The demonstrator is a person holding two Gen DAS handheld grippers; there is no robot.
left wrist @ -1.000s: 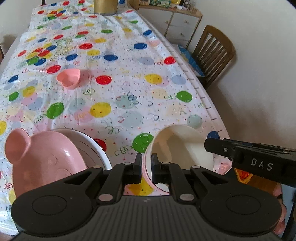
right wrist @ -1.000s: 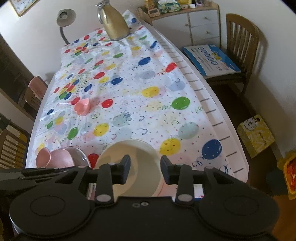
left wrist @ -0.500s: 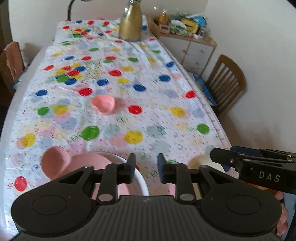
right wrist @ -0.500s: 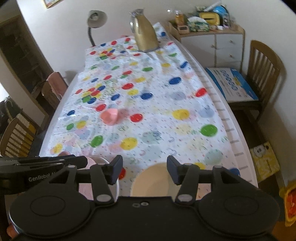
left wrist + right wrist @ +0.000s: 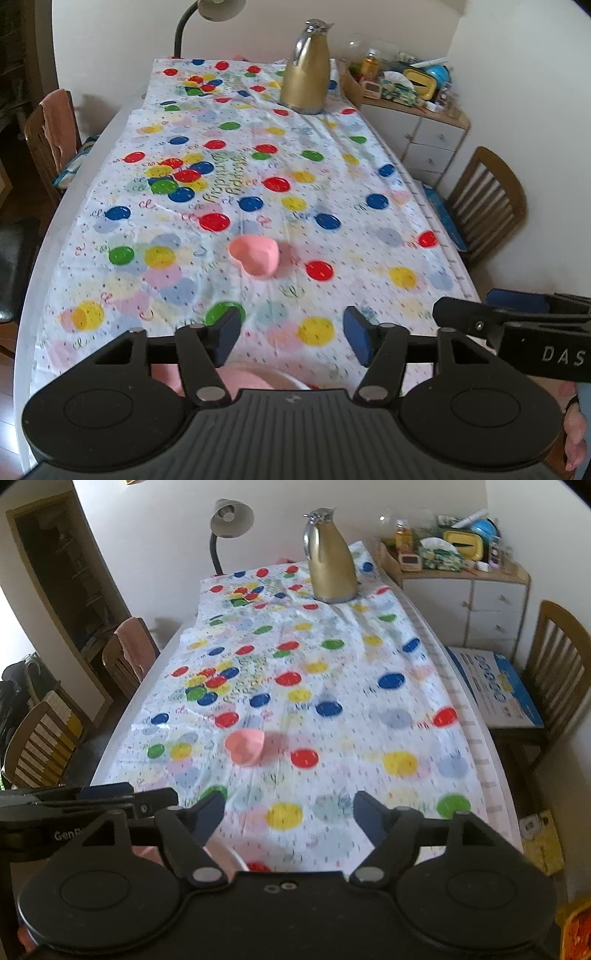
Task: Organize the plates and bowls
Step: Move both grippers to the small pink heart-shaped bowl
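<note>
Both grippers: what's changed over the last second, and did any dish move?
The left gripper and right gripper opened from nearly shut to wide and pulled up and back, so the near dishes slid under their bodies. Only a pink sliver of the bear-shaped bowl shows. Neither gripper holds anything. The heart-shaped bowl and gold jug kept their places on the tablecloth.

Long desk (image 5: 44,266) here, draped in a balloon-print cloth (image 5: 258,177). At the far end stands a gold jug (image 5: 306,70), and a gooseneck lamp (image 5: 227,528) leans in from the pale wall (image 5: 110,44). Wooden chairs (image 5: 487,203) flank both sides. A white drawer cabinet (image 5: 476,605) in the corner carries clutter on top, and a dark doorway (image 5: 66,572) opens on the left.
</note>
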